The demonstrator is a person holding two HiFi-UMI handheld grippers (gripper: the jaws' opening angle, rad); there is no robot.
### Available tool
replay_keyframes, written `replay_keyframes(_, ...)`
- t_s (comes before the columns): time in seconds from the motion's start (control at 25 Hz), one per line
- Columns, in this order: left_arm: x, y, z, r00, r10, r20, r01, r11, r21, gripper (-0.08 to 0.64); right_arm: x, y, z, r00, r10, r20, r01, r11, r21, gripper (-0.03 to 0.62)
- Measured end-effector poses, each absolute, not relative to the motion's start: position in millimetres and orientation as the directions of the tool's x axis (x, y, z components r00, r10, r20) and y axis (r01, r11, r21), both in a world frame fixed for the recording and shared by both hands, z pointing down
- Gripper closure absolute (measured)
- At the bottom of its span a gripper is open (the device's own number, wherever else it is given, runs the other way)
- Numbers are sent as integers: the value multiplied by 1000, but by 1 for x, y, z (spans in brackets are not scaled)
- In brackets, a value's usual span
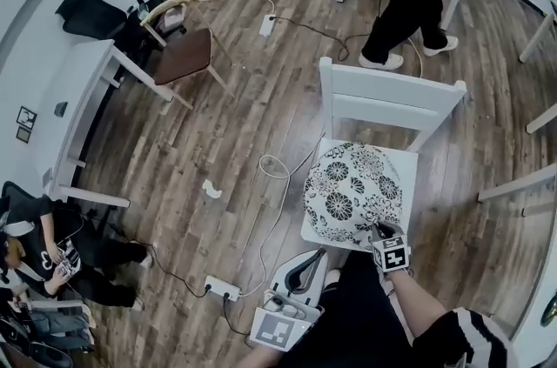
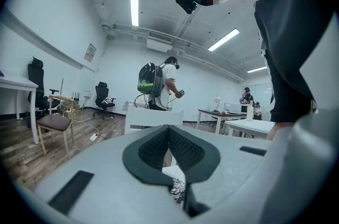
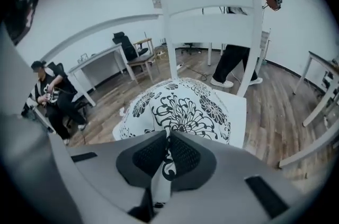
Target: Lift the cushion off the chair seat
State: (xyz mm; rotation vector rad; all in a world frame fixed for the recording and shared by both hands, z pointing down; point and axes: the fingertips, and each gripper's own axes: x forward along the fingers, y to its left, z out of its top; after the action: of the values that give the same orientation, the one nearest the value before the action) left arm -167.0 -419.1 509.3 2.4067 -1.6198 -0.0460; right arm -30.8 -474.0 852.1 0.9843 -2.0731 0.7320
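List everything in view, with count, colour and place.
white chair: one, white, centre floor
cushion: one, white with black flowers, on its seat
brown chair: one, brown seat, upper left
desk: one, white, left
office chairs: at least two, black, upper left
power strips: two, white, on floor
standing person: one, dark trousers, top
seated person: one, dark clothes, lower left
left hand-held gripper: one, grey, jaws together, empty
right hand-held gripper: one, grey, shut on cushion's near edge

Here's the white wooden chair [image 1: 389, 101] on the plank floor [image 1: 252, 123], its seat carrying a round black-and-white floral cushion [image 1: 352, 184]. The cushion spills past the seat's left edge. The right edge shows bare.
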Motion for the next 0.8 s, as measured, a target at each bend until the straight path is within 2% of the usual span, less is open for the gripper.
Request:
replay_keyframes(0.24, -159, -424, 494, 462, -881, 100, -883, -446, 148, 561, -30, -492, 776, -508, -542, 670, -847, 454, -276, 561)
replay_keyframes(0.52, -142, -428, 467, 487, -873, -29, -857, -483, 181, 560, -22, -487, 682, -560, -633, 534, -828, 451, -333, 561)
replay_keyframes(0.8, -125, -418, 440, 555, -827, -86, -820, -562, 108, 561, -21, -475, 614, -552, -736, 393, -828, 427, -364, 561)
